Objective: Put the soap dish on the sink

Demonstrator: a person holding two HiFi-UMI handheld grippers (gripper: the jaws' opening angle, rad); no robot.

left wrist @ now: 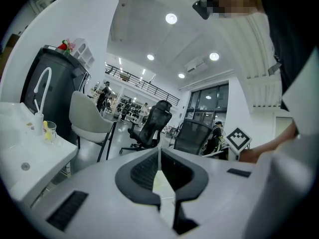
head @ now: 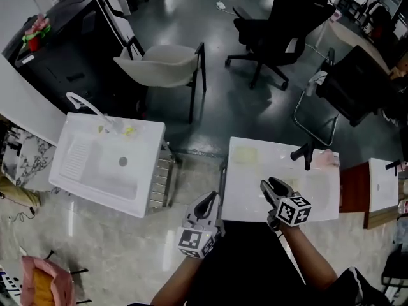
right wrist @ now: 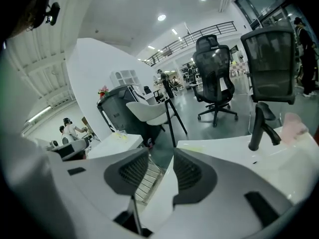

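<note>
Two white sinks stand side by side. The left sink (head: pixel 102 161) has a white tap (head: pixel 86 104) and a glass with something yellow (head: pixel 127 131) (left wrist: pixel 48 131) on its back ledge. The right sink (head: pixel 280 177) (right wrist: pixel 234 151) has a black tap (head: pixel 306 153) (right wrist: pixel 261 126), and a pale pink thing (head: pixel 327 159) (right wrist: pixel 295 123), perhaps the soap dish, lies beside it. My left gripper (head: pixel 212 197) (left wrist: pixel 159 152) hangs near that sink's left edge, shut and empty. My right gripper (head: pixel 271 183) (right wrist: pixel 162 153) is over the basin, its jaws partly apart with nothing between them.
A metal rack (head: pixel 162 180) hangs between the sinks. Behind them are a beige chair (head: pixel 162 65), two black office chairs (head: pixel 280 18) (head: pixel 357 85) and a black cabinet (head: pixel 64 43). A wooden stand (head: pixel 356 193) with a white block is at the right.
</note>
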